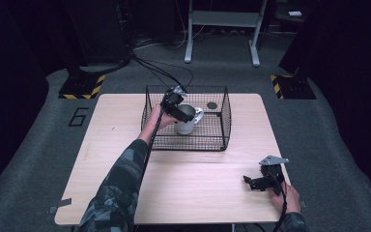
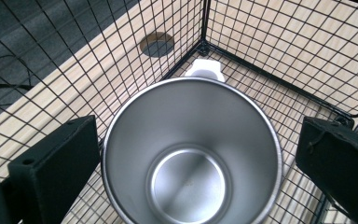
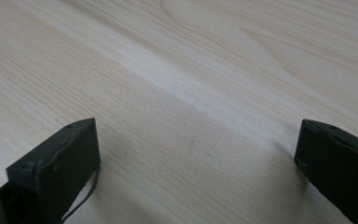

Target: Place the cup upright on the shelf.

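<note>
Straddling the rim of the upright steel mug with a white handle (image 2: 191, 154) with spread, released jaws, the left gripper (image 1: 174, 102) hangs inside the black wire basket (image 1: 224, 116) at the table's far middle, while the right gripper (image 1: 263, 181), jaws likewise spread, rests near-right on the pale wooden table (image 1: 203, 188).

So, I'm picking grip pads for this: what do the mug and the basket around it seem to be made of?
The mug looks like brushed stainless steel inside, going by the soft grey sheen and bright rim; its outer wall and handle look white, perhaps plastic or a coating. The basket seems to be thin black wire, probably coated metal, in an open grid.
</note>
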`<state>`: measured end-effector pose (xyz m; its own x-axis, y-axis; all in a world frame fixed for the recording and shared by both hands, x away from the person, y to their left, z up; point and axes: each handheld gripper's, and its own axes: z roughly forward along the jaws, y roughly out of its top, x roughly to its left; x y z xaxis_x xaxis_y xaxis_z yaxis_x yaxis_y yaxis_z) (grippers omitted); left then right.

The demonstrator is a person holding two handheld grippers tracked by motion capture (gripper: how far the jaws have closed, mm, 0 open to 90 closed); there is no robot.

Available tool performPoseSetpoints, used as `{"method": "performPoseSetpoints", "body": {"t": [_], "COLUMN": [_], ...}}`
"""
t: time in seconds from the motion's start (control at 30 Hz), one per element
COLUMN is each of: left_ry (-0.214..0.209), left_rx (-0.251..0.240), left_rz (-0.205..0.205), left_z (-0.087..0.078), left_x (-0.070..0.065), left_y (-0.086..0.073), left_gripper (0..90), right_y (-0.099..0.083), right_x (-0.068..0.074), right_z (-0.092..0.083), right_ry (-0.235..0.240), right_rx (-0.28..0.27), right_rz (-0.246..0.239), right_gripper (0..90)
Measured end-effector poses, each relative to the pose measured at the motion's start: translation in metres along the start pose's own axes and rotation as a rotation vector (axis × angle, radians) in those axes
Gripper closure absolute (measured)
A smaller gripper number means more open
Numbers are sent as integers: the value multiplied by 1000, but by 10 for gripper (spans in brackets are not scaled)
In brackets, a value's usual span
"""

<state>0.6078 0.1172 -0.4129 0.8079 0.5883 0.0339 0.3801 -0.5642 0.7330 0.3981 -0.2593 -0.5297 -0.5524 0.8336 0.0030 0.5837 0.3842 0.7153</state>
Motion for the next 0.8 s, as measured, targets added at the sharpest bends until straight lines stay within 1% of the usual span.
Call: {"method": "performPoseSetpoints", "body": {"t": [0.07, 0.1, 0.13, 0.2, 0.3, 0.33, 0.37, 0.4, 0.47, 0.53, 0.6, 0.67, 0.7, 0.73, 0.8], "left_ry": [-2, 2, 0, 1, -9, -5, -5, 2, 1, 11, 10, 15, 11, 8, 14], "left_rx": [-10, -11, -10, -9, -31, -44, -53, -54, -61, -71, -76, -79, -73, -70, -72], "left_rz": [-7, -8, -19, -19, -36, -42, -37, -36, -38, -30, -33, -24, -31, -24, -18], "left_z": [-6, -9, -12, -19, -31, -35, -40, -45, -53, -62, -70, -78, -81, -85, -91], "left_x": [-1, -2, -3, -5, -10, -13, -14, -17, -21, -25, -29, -33, -34, -36, -39], "left_y": [1, 3, 3, 5, 8, 9, 10, 10, 11, 10, 8, 5, 3, 1, -3], "left_gripper": [2, 2, 2, 2, 2, 2, 2, 2, 2, 2, 2, 2, 2, 2, 2], "right_y": [0, 0, 0, 0, 0, 0, 0, 0, 0, 0, 0, 0, 0, 0, 0], "right_x": [0, -1, 0, 0, 0, 0, 0, 0, 0, 0, 0, 0, 0, 0, 0], "right_z": [0, 0, 0, 0, 0, 0, 0, 0, 0, 0, 0, 0, 0, 0, 0], "right_ry": [0, 5, 5, 5, 5, 5, 5, 5, 5, 5, 5, 6, 6, 6, 6], "right_rx": [0, 4, 3, 4, 4, 4, 3, 3, 3, 4, 3, 4, 4, 4, 4], "right_rz": [0, -9, -7, -7, -7, -7, -7, -7, -7, -7, -7, -8, -8, -8, -8], "right_gripper": [0, 0, 0, 0, 0, 0, 0, 0, 0, 0, 0, 0, 0, 0, 0]}}
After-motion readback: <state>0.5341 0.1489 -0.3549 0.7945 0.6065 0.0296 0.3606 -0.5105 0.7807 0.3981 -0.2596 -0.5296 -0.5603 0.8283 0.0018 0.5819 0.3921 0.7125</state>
